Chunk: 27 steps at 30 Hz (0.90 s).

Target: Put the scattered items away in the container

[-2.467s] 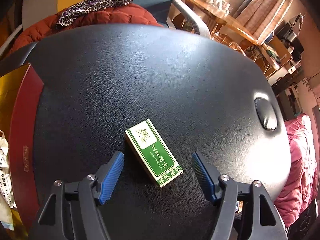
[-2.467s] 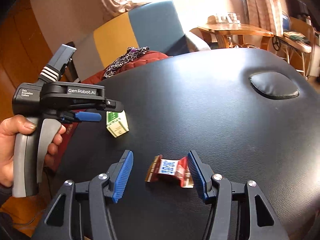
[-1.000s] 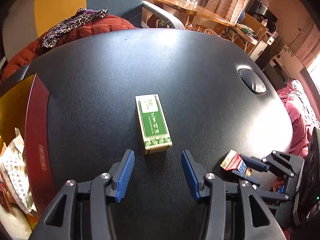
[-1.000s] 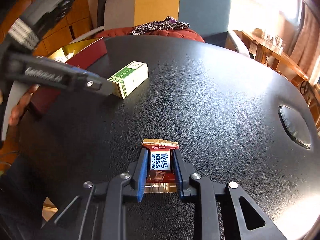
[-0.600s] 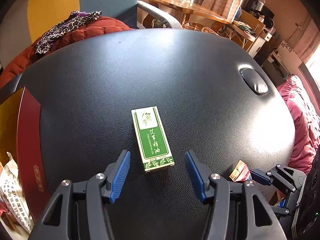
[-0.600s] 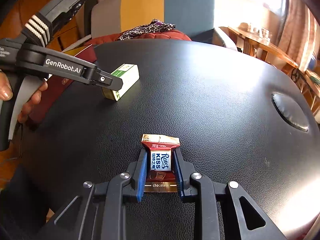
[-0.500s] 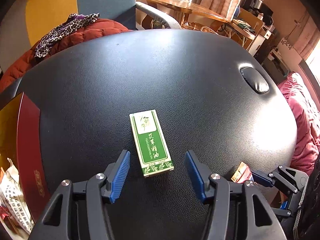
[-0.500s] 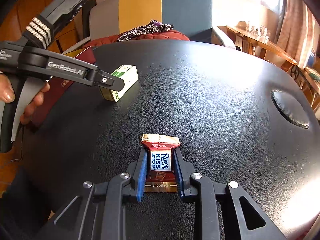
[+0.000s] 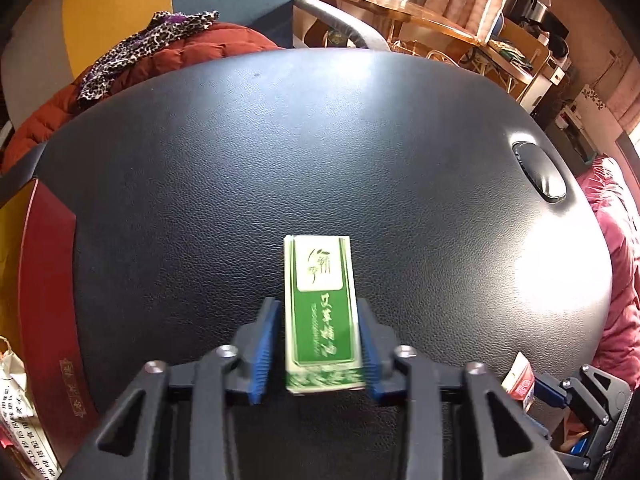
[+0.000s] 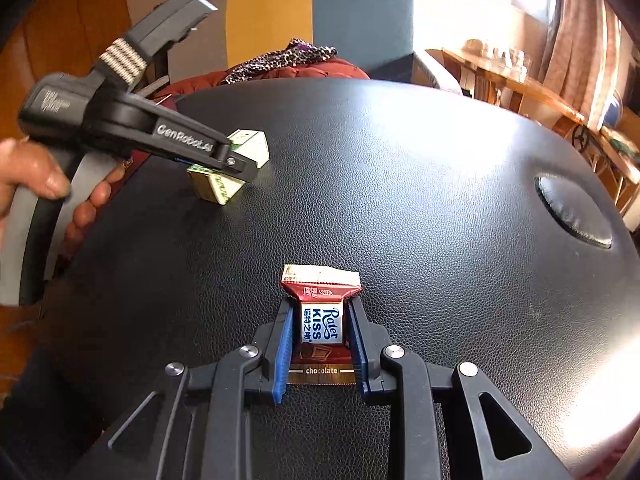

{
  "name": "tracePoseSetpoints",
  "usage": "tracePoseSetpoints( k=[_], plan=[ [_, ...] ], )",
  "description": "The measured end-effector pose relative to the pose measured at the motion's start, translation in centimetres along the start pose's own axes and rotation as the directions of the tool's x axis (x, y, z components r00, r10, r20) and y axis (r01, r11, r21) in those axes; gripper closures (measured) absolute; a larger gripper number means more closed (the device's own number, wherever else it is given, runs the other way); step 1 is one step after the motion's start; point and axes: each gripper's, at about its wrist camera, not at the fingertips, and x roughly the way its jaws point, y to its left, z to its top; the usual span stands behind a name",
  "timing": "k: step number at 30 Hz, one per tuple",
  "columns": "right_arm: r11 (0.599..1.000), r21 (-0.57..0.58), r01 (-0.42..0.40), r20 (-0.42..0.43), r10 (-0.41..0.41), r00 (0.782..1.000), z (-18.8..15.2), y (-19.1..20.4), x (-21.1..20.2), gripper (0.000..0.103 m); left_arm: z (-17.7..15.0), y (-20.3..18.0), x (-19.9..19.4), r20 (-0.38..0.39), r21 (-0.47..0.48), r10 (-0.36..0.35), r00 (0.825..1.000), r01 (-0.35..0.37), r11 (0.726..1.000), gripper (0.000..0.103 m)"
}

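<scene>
My left gripper [image 9: 318, 344] is shut on a green and white box [image 9: 320, 312] that lies on the black leather table [image 9: 320, 152]. The box also shows in the right wrist view [image 10: 230, 168], partly behind the left gripper's body [image 10: 132, 120]. My right gripper [image 10: 321, 340] is shut on a red-brown chocolate packet [image 10: 321, 320] just above the table. That packet [image 9: 520, 380] and the right gripper [image 9: 568, 396] show at the lower right of the left wrist view. A red box with a gold inside [image 9: 44, 280], the container, sits at the table's left edge.
A paper packet with print [image 9: 16, 408] lies in the red box. A red jacket with a leopard cloth [image 9: 160, 52] lies on the chair behind the table. A round dimple [image 9: 540, 176] is in the table at the right. A pink quilt [image 9: 616, 260] is beyond the right edge.
My left gripper has moved forward around the green box and closed on it. The right gripper keeps its hold on the chocolate packet.
</scene>
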Motion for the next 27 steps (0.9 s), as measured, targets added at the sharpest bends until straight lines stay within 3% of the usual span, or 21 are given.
tracePoseSetpoints(
  k=[7,17,27],
  plan=[
    [0.999,-0.015,0.029,0.002,-0.029,1.0,0.0,0.4,0.1,0.077,-1.7,0.0,-0.8,0.013,-0.013,-0.029,1.0,0.029,0.999,0.071],
    [0.995,-0.006,0.103,-0.026,-0.103,0.994,0.4,1.4,0.2,0.077,-7.5,0.1,-3.6,0.034,-0.002,-0.082,0.996,0.082,0.997,0.071],
    [0.989,0.026,0.144,-0.018,-0.144,0.989,0.1,2.9,-0.4,0.078,-10.8,0.6,-8.7,0.136,0.026,-0.133,0.982,0.13,0.991,0.071]
  ],
)
